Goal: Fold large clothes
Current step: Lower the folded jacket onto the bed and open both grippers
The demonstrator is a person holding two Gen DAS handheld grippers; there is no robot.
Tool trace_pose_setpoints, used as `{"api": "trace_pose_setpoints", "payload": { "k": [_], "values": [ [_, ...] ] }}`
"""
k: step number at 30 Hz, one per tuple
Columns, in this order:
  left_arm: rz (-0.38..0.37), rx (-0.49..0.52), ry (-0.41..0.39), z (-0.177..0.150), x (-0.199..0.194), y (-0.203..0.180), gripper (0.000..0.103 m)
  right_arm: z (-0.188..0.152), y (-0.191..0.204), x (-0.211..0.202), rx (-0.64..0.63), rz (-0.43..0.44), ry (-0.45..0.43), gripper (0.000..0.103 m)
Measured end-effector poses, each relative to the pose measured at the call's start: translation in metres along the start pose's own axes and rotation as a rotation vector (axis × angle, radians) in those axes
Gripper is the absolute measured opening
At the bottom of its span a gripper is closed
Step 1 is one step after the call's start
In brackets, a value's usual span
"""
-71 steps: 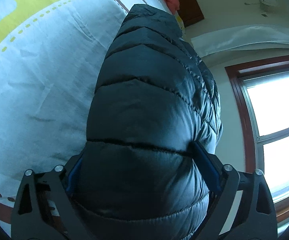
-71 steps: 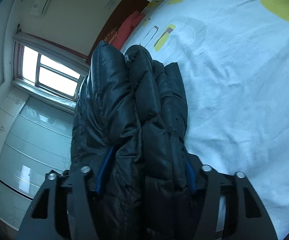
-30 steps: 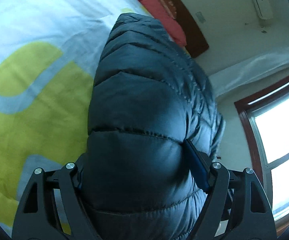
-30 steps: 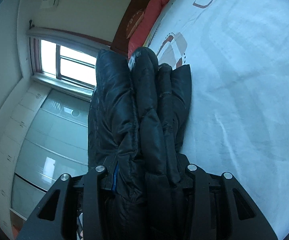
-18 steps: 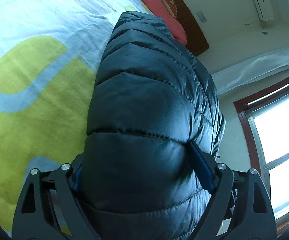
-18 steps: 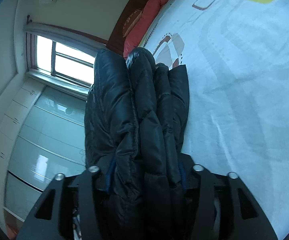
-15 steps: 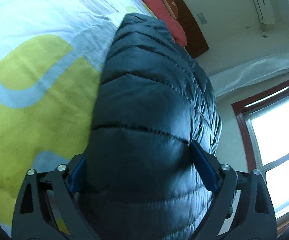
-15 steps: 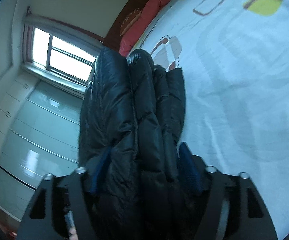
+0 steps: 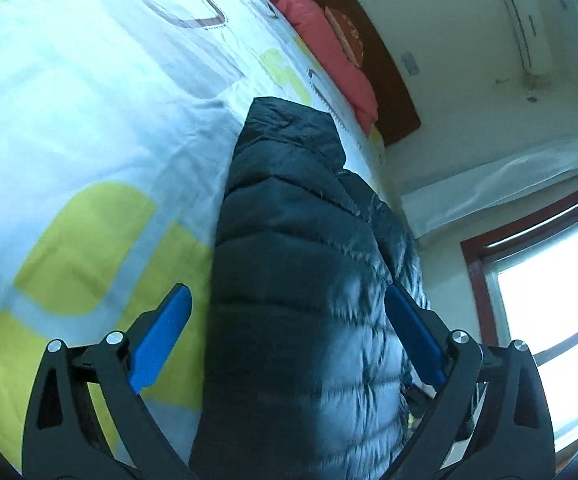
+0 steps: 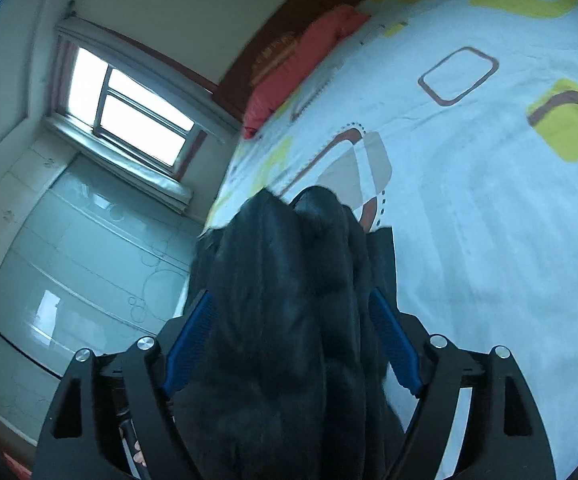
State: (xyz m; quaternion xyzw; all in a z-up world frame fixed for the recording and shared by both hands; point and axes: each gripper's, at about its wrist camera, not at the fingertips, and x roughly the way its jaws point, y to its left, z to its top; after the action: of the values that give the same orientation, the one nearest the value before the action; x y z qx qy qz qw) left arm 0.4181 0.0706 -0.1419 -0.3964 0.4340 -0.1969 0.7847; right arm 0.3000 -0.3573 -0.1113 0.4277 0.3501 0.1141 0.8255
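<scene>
Left and right wrist views. We see the dark quilted puffer jacket (image 9: 309, 280) lying bundled on the bed (image 9: 89, 120), near its window-side edge. The left claw (image 9: 287, 320) stands wide: its left blue pad (image 9: 161, 336) is clear of the fabric with bedsheet showing in the gap, while its right pad (image 9: 413, 340) sits just beside the jacket's shiny flank; whether that pad touches we cannot tell. The jacket runs forward from between the fingers toward the red pillow (image 9: 329, 48).

In the right view we see the right claw (image 10: 289, 336) also spread, the jacket (image 10: 289, 320) filling the space between its blue pads (image 10: 393, 344); contact at either pad cannot be judged through the blur. To that claw's right the patterned sheet (image 10: 489, 220) lies broad and flat; to its left the bed edge drops toward a glass-fronted wardrobe (image 10: 69, 280) beneath the window (image 10: 129, 120).
</scene>
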Motion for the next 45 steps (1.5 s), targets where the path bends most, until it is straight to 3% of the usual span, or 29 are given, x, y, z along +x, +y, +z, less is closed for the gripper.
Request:
{"api": "trace_pose_setpoints", "payload": {
  "k": [5, 8, 10, 13, 18, 36, 41, 45],
  "values": [
    [0.046, 0.022, 0.061, 0.007, 0.031, -0.007, 0.097, 0.01, -0.011, 0.034, 0.025, -0.046, 0.049, 0.078],
    [0.077, 0.024, 0.093, 0.006, 0.047, -0.006, 0.097, 0.009, -0.032, 0.044, 0.112, -0.018, 0.068, 0.078],
    [0.086, 0.021, 0.1, 0.005, 0.055, -0.005, 0.096, 0.007, -0.042, 0.05, 0.147, -0.001, 0.083, 0.062],
    [0.12, 0.049, 0.102, 0.002, 0.064, -0.009, 0.087, 0.005, -0.047, 0.053, 0.157, 0.011, 0.095, 0.048],
    [0.183, 0.104, 0.076, -0.004, 0.075, -0.015, 0.083, -0.001, -0.063, 0.057, 0.224, 0.066, 0.089, 0.041],
    [0.2, 0.125, 0.052, -0.013, 0.084, -0.013, 0.083, -0.009, -0.075, 0.053, 0.246, 0.122, 0.067, 0.04],
    [0.202, 0.119, 0.063, -0.009, 0.084, -0.013, 0.085, -0.006, -0.077, 0.05, 0.257, 0.141, 0.071, 0.045],
    [0.2, 0.103, 0.081, -0.004, 0.077, -0.012, 0.092, -0.003, -0.067, 0.041, 0.22, 0.094, 0.07, 0.059]
  ]
}}
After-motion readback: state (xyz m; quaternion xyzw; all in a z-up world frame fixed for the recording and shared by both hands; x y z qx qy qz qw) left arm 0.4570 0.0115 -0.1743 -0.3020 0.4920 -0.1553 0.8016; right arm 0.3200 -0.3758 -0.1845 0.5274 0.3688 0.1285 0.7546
